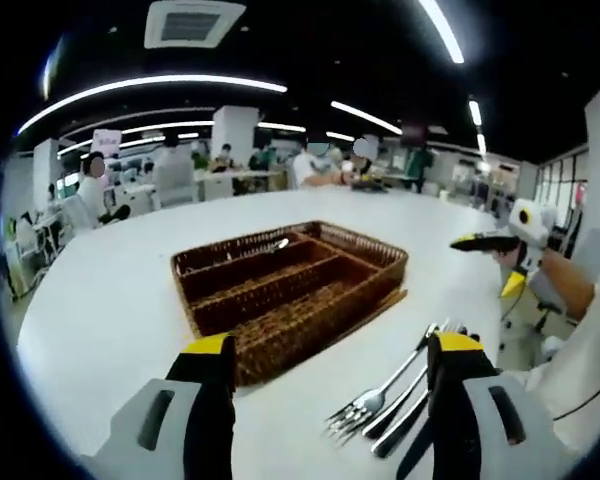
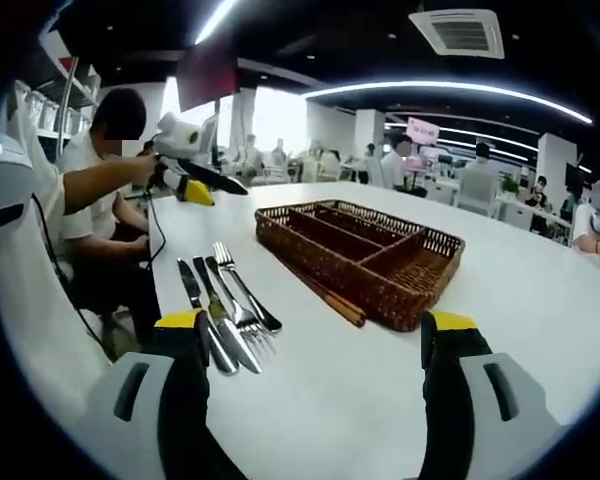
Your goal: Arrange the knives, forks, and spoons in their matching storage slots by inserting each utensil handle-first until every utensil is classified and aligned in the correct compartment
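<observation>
A brown wicker tray (image 1: 290,282) with several long compartments sits mid-table. One small shiny utensil (image 1: 277,243) lies in its far compartment; its type is too small to tell. Forks and knives (image 1: 385,395) lie loose on the table right of the tray. My left gripper (image 1: 330,348) hovers open in front of the tray, nothing between its jaws. In the right gripper view the tray (image 2: 365,250) has the knives (image 2: 215,315) and forks (image 2: 245,295) to its left. My right gripper (image 2: 315,325) is open and empty above the table. Each gripper shows in the other's view: right gripper (image 1: 485,241), left gripper (image 2: 195,180).
The white table (image 1: 100,320) is broad, with its edge close by the loose cutlery (image 2: 165,300). Two thin brown sticks (image 2: 325,292) lie along the tray's side. The seated person (image 2: 95,200) holds the grippers. Other people sit at desks in the background.
</observation>
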